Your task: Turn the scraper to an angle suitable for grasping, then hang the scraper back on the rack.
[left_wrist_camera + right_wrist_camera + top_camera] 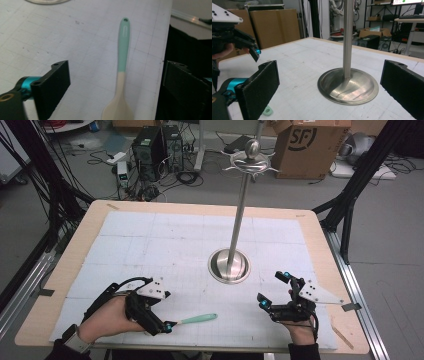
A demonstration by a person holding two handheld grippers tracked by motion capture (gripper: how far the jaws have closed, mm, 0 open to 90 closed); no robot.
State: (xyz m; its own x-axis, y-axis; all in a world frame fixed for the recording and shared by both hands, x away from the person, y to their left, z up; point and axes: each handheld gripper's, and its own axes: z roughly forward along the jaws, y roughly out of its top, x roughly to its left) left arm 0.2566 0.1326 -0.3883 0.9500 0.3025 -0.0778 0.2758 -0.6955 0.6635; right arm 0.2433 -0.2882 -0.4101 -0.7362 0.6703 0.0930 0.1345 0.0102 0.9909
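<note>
Left hand-held gripper [169, 326] sits low at the near-left of the tabletop [75, 255], jaws spread wide & holding nothing. The spatula [196, 319] lies flat on the white gridded mat [150, 240] right in front of it — pale blade end between the open jaws, mint-green handle pointing away toward the right hand. In the left gripper view the spatula [123, 62] runs straight up the middle: cream blade at the bottom of the frame, green handle w/ a small hanging hole at the far tip. Neither pad touches it; clear gap on both sides. The near edge of the mat runs just right of the handle in that view.

Right hand-held gripper [273, 289] is at the near-right, well apart from the spatula, jaws also wide open & empty. It's turned toward the centre of the tabletop. In the right gripper view its two black pads frame the metal stand [348, 85] — round shiny base flat on the mat, polished pole rising out of the top of the frame. The left hand-held gripper [252, 51] shows farther off at upper left there, and the green tip of the spatula [267, 110] peeks out at the bottom edge.

High view: the stand [230, 265] is mid-tabletop, slightly right of centre, topped by a knob & curved hooks. Floor behind has a cardboard box [310, 145] & computer towers [157, 145].
</note>
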